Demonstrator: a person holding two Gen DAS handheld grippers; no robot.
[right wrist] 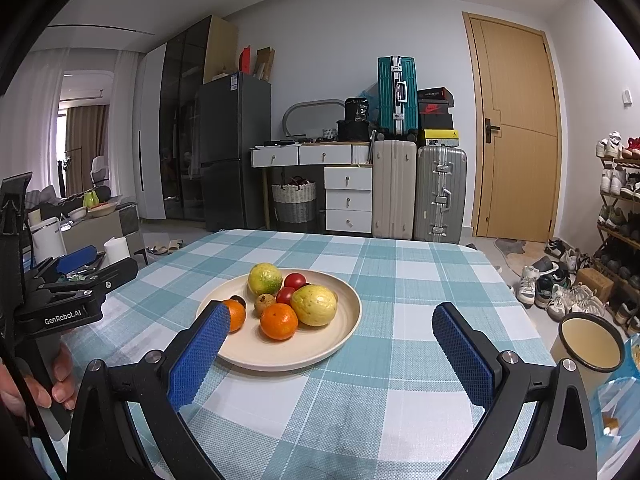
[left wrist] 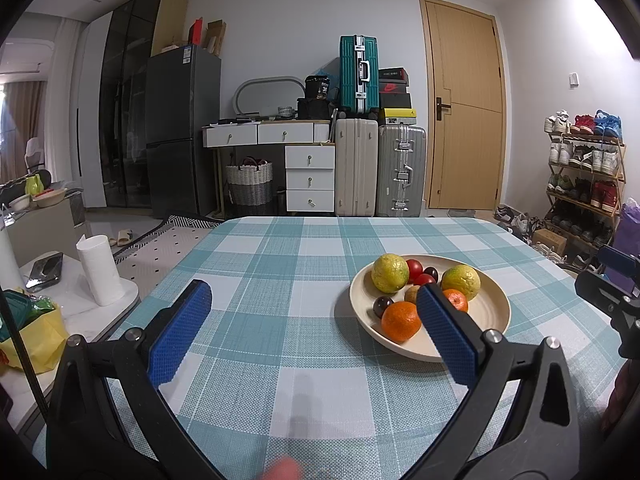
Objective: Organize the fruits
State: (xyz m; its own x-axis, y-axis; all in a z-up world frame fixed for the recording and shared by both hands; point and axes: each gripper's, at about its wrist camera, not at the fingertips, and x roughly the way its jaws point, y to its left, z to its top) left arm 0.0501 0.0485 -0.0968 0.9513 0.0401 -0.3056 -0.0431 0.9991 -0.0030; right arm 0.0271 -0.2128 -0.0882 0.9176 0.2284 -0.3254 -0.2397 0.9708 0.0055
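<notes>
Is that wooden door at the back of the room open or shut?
Shut. The door sits flush in its frame in both views, with no gap along its edges and nothing of another room showing behind it.

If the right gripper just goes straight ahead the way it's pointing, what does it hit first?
Probably nothing soon. The right gripper, jaws open, points over bare tablecloth; the plate sits left of its line. Depth is hard to judge.

Tongs (right wrist: 332, 324) spread; fruit (right wrist: 279, 321) fills plate (right wrist: 348, 320).
</notes>
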